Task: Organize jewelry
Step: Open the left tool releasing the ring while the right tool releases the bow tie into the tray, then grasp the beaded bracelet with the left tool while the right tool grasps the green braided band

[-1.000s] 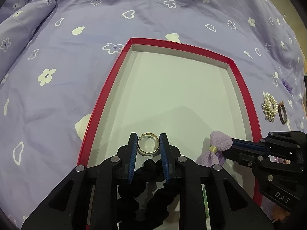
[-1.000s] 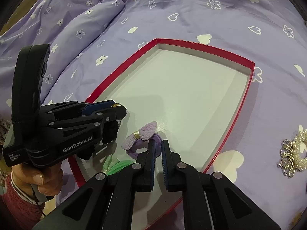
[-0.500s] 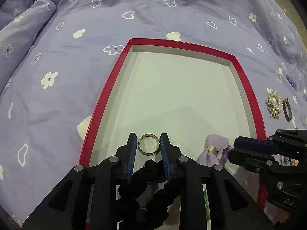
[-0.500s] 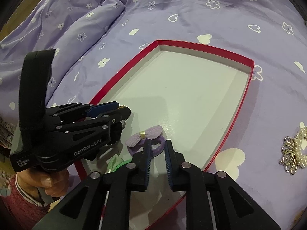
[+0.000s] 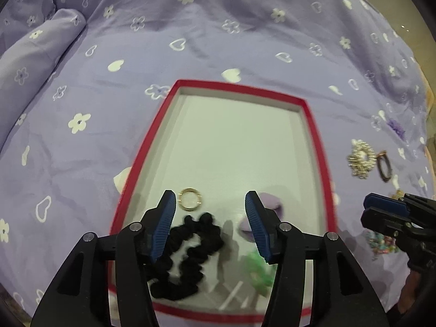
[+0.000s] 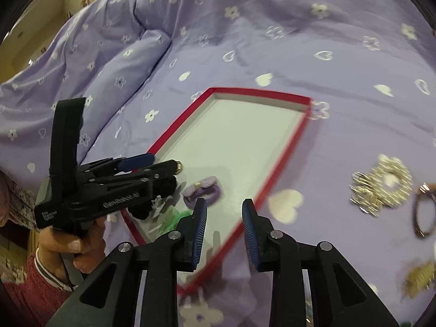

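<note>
We held the left gripper point(image 5: 209, 204) spread wide above the near end of the red tray point(image 5: 152, 141), nothing between its fingers. The gold ring point(image 5: 190, 199) lay flat on the tray floor, just inside the left finger. Below it sprawled the black scrunchie point(image 5: 188, 256), its long axis running toward us. The purple bow tie point(image 6: 203, 190) lay beside it, long axis across the tray; a green piece point(image 5: 257, 271) sat nearer, blurred. The tray's long axis ran away from us on the lilac sheet point(image 5: 81, 163).

Our right gripper point(image 6: 224, 212) was also spread and empty, over the tray's right rim. Only its view showed the hand point(image 6: 73, 242) holding the left gripper. The pearl brooch point(image 6: 381, 185) and an oval ring point(image 6: 423, 212) lay on the sheet, well apart from the tray.
</note>
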The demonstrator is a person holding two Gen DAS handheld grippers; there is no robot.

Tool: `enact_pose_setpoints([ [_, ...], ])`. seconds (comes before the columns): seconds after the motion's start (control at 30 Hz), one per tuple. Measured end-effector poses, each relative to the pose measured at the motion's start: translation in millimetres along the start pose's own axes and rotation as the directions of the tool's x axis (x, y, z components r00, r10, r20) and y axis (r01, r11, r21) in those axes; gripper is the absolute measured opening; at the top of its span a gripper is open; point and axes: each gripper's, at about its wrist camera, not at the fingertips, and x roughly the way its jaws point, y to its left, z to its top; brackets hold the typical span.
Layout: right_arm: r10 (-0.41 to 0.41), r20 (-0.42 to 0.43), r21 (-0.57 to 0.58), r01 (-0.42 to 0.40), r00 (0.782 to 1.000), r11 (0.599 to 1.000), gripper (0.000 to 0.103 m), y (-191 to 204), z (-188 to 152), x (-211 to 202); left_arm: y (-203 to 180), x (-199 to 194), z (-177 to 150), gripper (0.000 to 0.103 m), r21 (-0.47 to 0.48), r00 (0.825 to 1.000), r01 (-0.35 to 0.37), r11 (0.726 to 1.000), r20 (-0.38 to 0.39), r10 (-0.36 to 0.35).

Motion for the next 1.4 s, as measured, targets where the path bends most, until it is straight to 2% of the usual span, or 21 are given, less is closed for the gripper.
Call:
enact_pose_setpoints([
  [0.33, -0.093, 0.08, 0.158, 0.079, 0.992, 0.984, 0.034, -59, -39, -69, -57, -27, -10, 0.059, 0.061, 0.996, 0.079, 0.995, 0.026, -0.081],
  [0.77, -0.208, 0.118, 0.281, 0.169, 0.971, 0.945, 0.036, -112, -92, -132, -125, -30, -31, 0.059, 0.176, 0.988, 0.156, 0.972, -0.027, -0.154],
  [1.1, -0.256, 0.094, 0.365, 0.205, 0.962, 0.908, 0.037, -139, -132, -150, -156, -22, -40, 0.059, 0.232, 0.983, 0.182, 0.956, -0.065, -0.171],
  [1.4, -0.262, 0.074, 0.354, 0.221, 0.962, 0.909, 0.037, -140, -137, -140, -177, -5, -45, 0.059, 0.295, 0.982, 0.181, 0.938, -0.105, -0.157],
])
